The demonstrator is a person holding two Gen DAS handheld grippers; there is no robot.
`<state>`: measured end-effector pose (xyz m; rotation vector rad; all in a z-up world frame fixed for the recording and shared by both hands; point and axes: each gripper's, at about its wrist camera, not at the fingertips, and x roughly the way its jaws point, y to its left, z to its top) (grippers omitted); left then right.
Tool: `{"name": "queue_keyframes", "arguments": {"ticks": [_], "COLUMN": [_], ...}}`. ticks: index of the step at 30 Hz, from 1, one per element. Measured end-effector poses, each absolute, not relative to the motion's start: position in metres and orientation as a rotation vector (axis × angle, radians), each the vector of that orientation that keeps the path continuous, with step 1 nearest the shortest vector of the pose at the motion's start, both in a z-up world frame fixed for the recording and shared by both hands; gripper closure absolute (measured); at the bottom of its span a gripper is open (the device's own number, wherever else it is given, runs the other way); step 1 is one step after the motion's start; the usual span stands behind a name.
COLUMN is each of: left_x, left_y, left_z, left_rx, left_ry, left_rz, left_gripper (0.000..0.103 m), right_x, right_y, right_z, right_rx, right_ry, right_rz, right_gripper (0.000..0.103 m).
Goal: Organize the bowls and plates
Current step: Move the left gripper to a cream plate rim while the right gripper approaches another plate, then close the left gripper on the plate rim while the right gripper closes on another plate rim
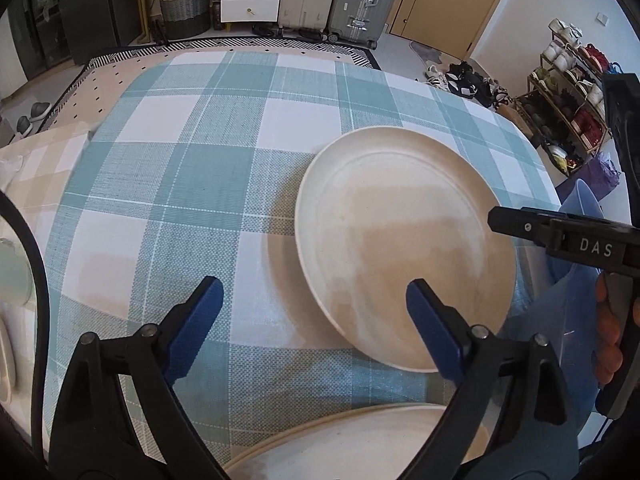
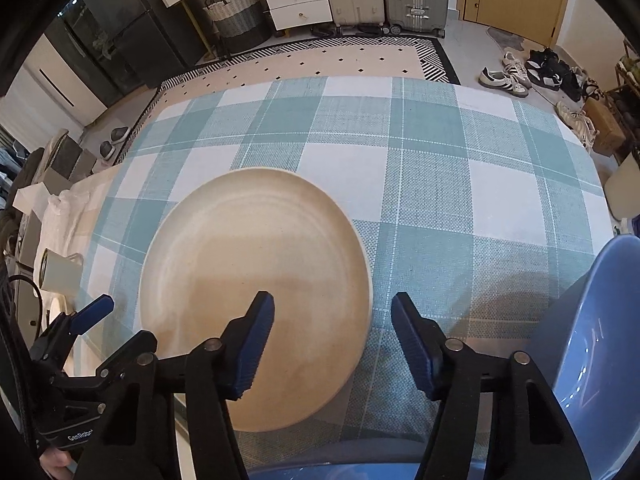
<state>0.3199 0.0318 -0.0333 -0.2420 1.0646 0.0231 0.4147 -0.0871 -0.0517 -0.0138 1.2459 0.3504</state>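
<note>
A cream plate [image 2: 256,292] lies flat on the counter [image 2: 440,184] with the checked cloth. The right claw [image 2: 332,340] stands released, its fingers astride the plate's right rim, not pressing. The left claw [image 1: 316,320] is released too, over the plate's left rim.

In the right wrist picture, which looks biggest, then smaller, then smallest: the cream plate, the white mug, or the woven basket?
1. cream plate, by far the largest.
2. woven basket.
3. white mug, slightly smaller in the picture.
The basket stands far off on the floor, so its second place is unsure; it may really be bigger.
</note>
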Motion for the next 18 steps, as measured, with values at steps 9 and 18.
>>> {"name": "queue_keyframes", "arguments": {"ticks": [9,18], "left_x": [0.331,0.334], "left_y": [0.029,0.019], "left_z": [-0.048,-0.058], "left_rx": [-0.253,-0.203], "left_ry": [1.106,1.12], "left_rz": [0.025,0.014], "left_gripper": [0.03,0.06], "right_x": [0.422,0.424], "right_y": [-0.082,-0.082], "right_z": [-0.066,-0.073], "right_rx": [-0.061,-0.077], "right_ry": [1.278,1.282], "right_rz": [0.343,0.348], "right_gripper": [0.057,0.069]}}
